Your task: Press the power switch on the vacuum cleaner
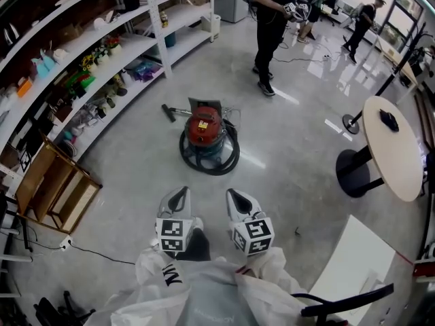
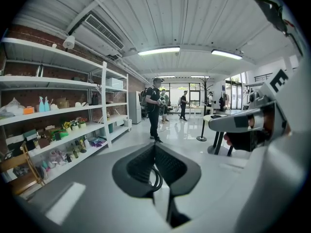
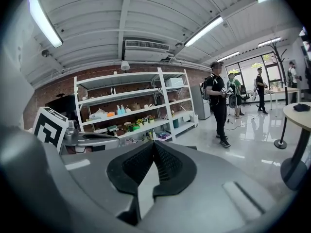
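Observation:
A red and dark blue canister vacuum cleaner (image 1: 204, 136) stands on the grey floor in the head view, its black hose (image 1: 230, 159) coiled round the base. Both grippers hover well short of it, close to my body. My left gripper (image 1: 178, 197) is shut with nothing in it, and so is my right gripper (image 1: 238, 197). In the left gripper view the left gripper (image 2: 155, 145) has its jaw tips touching, and a bit of black hose shows through the gap below. The right gripper (image 3: 154, 143) in its own view is closed too. The vacuum's switch is too small to make out.
White shelves (image 1: 122, 53) with bottles and flowers run along the left. A wooden crate (image 1: 54, 189) stands at lower left. A round table (image 1: 393, 148) is at right, a white board (image 1: 353, 263) at lower right. People (image 1: 272, 19) stand beyond the vacuum.

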`<action>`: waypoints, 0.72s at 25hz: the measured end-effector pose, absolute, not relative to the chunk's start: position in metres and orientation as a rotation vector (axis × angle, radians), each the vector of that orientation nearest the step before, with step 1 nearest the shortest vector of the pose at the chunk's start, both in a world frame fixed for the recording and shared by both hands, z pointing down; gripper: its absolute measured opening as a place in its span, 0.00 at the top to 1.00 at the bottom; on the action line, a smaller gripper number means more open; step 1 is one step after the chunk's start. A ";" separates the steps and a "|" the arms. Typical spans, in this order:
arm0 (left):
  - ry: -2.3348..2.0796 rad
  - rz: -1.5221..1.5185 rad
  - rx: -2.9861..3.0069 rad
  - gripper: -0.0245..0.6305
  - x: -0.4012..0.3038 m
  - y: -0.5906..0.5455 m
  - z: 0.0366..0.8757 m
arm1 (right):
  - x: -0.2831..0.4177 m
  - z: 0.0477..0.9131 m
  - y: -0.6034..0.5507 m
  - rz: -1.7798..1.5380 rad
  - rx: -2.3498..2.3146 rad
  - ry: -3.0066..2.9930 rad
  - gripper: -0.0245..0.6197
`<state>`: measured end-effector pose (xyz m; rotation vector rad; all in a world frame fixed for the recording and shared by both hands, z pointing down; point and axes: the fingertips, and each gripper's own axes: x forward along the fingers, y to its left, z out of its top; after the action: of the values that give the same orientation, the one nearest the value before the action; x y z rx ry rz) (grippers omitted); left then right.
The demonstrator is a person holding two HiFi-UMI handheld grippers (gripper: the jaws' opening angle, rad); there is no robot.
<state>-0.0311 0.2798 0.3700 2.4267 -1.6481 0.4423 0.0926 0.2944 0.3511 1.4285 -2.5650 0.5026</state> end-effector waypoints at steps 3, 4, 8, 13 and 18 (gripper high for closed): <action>-1.636 0.445 2.429 0.96 -0.035 0.263 0.372 | 0.087 0.353 0.278 0.505 1.428 -2.559 0.96; -1.633 0.447 2.430 0.96 -0.037 0.258 0.373 | 0.085 0.353 0.273 0.506 1.429 -2.557 0.96; -1.620 0.453 2.429 0.96 -0.048 0.237 0.374 | 0.074 0.354 0.254 0.516 1.428 -2.542 0.97; -1.597 0.453 2.423 0.96 -0.058 0.215 0.378 | 0.062 0.359 0.232 0.534 1.428 -2.515 0.97; -1.575 0.460 2.427 0.96 -0.069 0.193 0.381 | 0.054 0.363 0.211 0.547 1.437 -2.485 0.97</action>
<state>-0.0686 0.1932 0.3808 2.4269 -1.5749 0.4597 0.0537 0.2111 0.3630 1.4370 -2.4848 0.5473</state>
